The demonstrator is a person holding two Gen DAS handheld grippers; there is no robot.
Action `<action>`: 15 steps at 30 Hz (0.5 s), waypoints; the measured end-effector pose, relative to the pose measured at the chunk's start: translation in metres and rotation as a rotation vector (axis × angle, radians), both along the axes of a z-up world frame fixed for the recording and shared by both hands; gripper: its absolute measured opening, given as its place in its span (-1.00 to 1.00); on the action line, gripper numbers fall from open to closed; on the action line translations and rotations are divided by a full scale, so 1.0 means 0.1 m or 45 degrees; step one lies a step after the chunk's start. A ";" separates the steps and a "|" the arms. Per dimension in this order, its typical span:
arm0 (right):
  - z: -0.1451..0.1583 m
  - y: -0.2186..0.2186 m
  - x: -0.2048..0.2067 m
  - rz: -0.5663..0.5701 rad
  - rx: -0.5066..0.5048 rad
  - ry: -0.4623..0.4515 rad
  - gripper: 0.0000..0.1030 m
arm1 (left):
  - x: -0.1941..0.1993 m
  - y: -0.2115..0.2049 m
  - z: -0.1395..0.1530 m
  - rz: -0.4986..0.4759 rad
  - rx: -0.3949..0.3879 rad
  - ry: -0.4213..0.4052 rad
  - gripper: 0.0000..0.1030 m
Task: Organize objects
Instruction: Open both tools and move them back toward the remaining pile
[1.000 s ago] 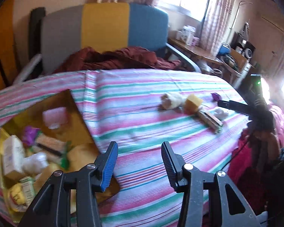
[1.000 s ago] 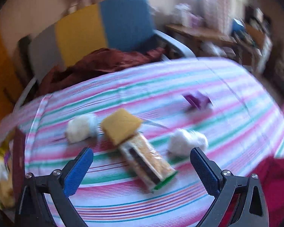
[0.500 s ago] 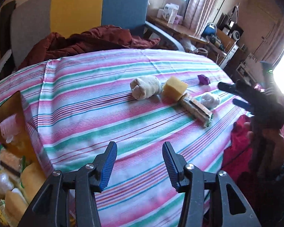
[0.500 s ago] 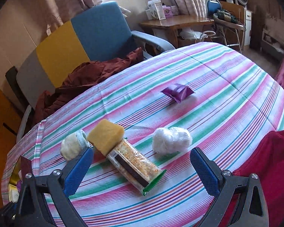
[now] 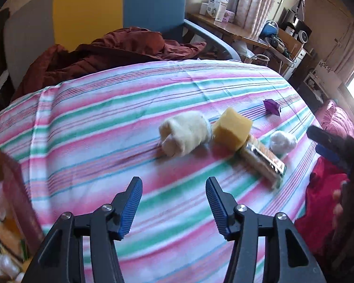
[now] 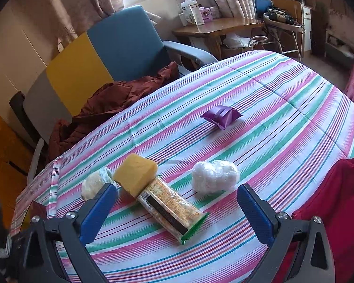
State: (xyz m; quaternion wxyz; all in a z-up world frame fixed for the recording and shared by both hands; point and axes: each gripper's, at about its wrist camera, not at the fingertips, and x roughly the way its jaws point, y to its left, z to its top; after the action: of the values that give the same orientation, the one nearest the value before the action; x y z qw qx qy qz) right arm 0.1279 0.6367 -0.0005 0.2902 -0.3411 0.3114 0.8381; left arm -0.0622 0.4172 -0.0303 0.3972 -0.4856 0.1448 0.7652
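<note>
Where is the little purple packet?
The purple packet lies alone on the striped cloth, farther from both grippers than the white ball and the yellow sponge.

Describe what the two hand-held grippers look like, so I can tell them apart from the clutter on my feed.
Both look alike: the left hand-held gripper and the right hand-held gripper have black angular plastic arms with triangular cut-outs, silver round bolts at the joints, and blue ribbed pads on the fingers. No cables or markings show.
</note>
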 end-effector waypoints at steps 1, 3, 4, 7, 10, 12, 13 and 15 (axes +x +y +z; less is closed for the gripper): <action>0.00 0.00 0.00 0.003 -0.002 -0.001 1.00 | -0.03 0.07 -0.02 -0.010 0.000 -0.002 0.09; -0.01 0.00 -0.01 0.017 -0.006 0.001 1.00 | -0.07 0.17 -0.02 -0.026 0.001 0.014 0.09; -0.01 -0.01 -0.02 0.024 -0.008 0.003 1.00 | -0.07 0.22 -0.02 -0.035 -0.004 0.028 0.09; 0.00 -0.02 -0.03 0.038 -0.006 0.011 1.00 | -0.14 0.38 -0.07 -0.085 -0.008 0.023 0.09; 0.02 -0.02 -0.03 0.055 -0.006 0.026 1.00 | -0.17 0.55 -0.13 -0.171 -0.043 0.064 0.10; 0.02 -0.01 -0.01 0.047 -0.012 0.032 1.00 | -0.20 0.65 -0.19 -0.225 -0.066 0.071 0.10; 0.02 0.00 0.00 0.040 -0.018 0.036 1.00 | -0.20 0.69 -0.21 -0.239 -0.073 0.086 0.14; 0.01 0.03 0.01 0.027 -0.032 0.044 1.00 | -0.22 0.77 -0.25 -0.270 -0.087 0.121 0.32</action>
State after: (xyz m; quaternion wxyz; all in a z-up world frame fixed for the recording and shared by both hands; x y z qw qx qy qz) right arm 0.1292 0.6396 0.0003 0.2714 -0.3336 0.3232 0.8429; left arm -0.0845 0.4942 -0.0555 0.4518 -0.4439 0.2398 0.7357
